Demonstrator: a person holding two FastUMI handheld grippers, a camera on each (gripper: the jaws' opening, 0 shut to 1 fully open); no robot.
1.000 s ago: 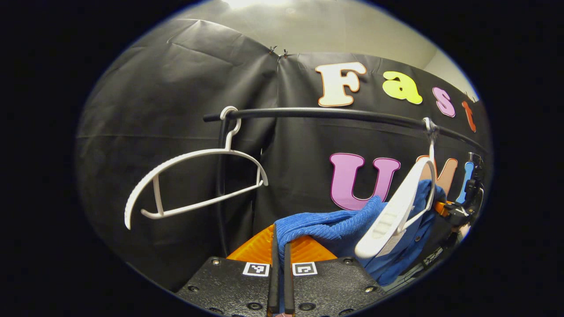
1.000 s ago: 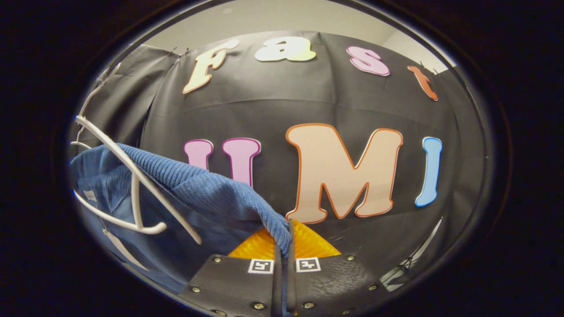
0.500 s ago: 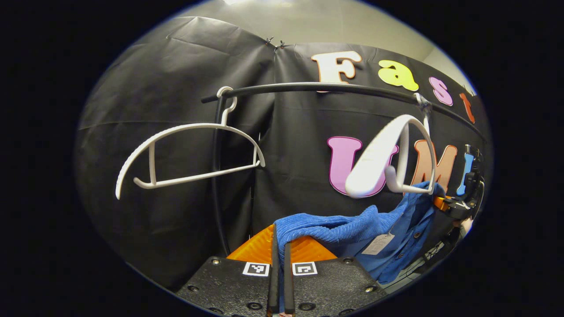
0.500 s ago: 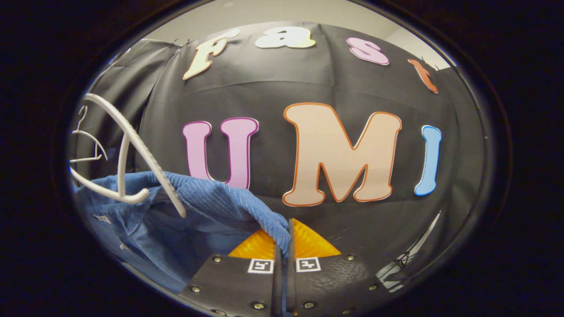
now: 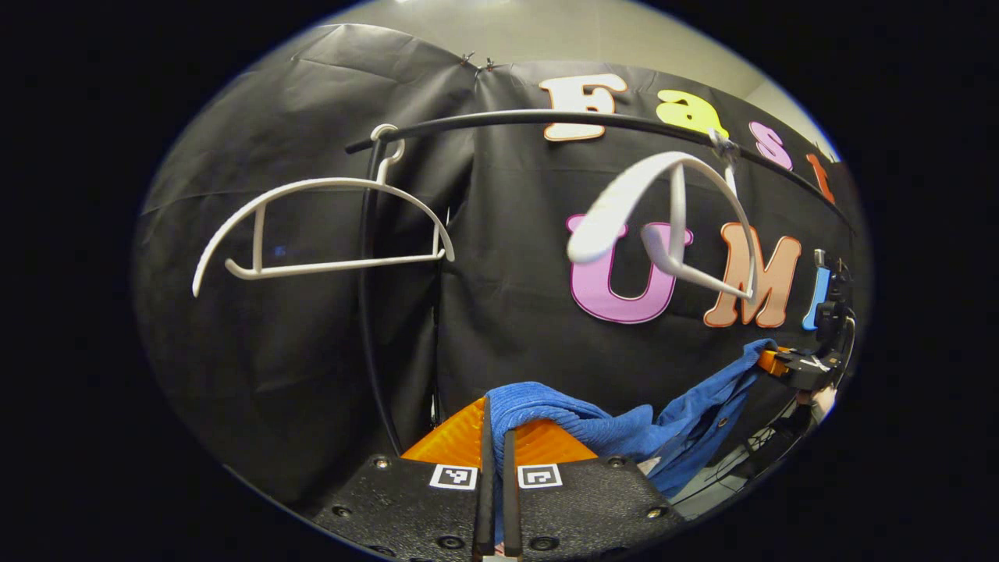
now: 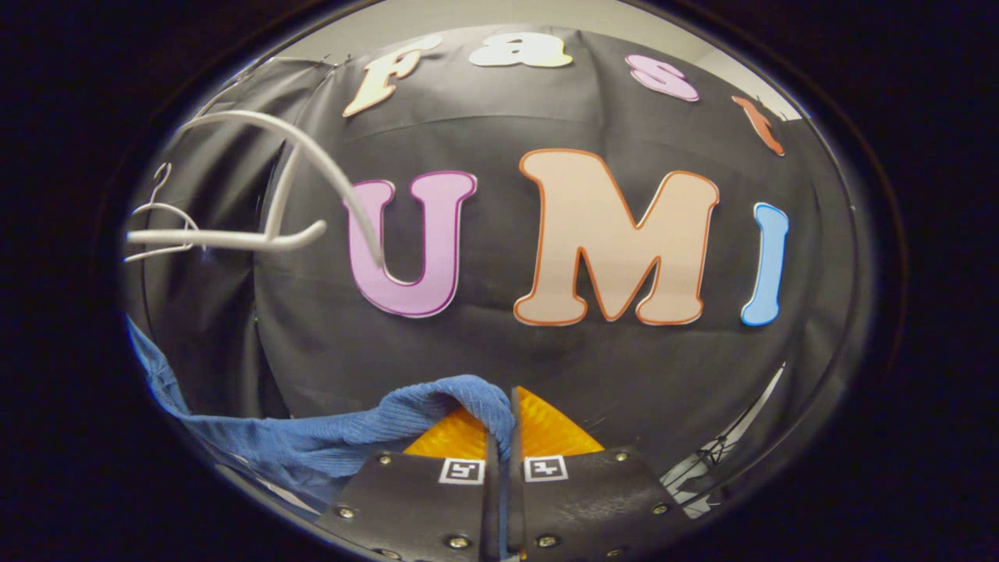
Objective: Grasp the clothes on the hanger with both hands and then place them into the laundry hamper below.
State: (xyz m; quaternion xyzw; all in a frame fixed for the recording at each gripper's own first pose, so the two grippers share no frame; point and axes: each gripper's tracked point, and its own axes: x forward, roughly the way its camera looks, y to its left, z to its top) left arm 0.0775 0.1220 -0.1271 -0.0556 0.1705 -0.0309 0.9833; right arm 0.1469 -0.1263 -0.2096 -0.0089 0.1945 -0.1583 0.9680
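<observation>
In the left gripper view, the left tool (image 5: 495,499) sits at the bottom edge with its two fingers clenched on a fold of the blue ribbed-knit garment (image 5: 577,417), the cloth bunched over the finger ends. From that pinch the garment runs rightward and slightly upward as a long sagging band to the right tool (image 5: 784,363), seen farther off at the right edge, where the other end of the cloth meets it. The garment's long axis therefore lies roughly level between the two tools, with a loose flap hanging below the middle.

In the right gripper view, the right tool (image 6: 503,499) likewise has both fingers pressed on a ribbed corner of the garment (image 6: 437,406), which trails away low to the left.

Above and behind the cloth, well clear of it, a bare white plastic hanger (image 5: 671,226) hangs tilted from the black rail (image 5: 546,119), its near arm pointing toward the camera. A second bare white plastic hanger (image 5: 320,226) hangs farther left on the same rail, beside the rail's black upright post (image 5: 367,297). The black cloth wall (image 5: 296,351) closes the scene behind them.
</observation>
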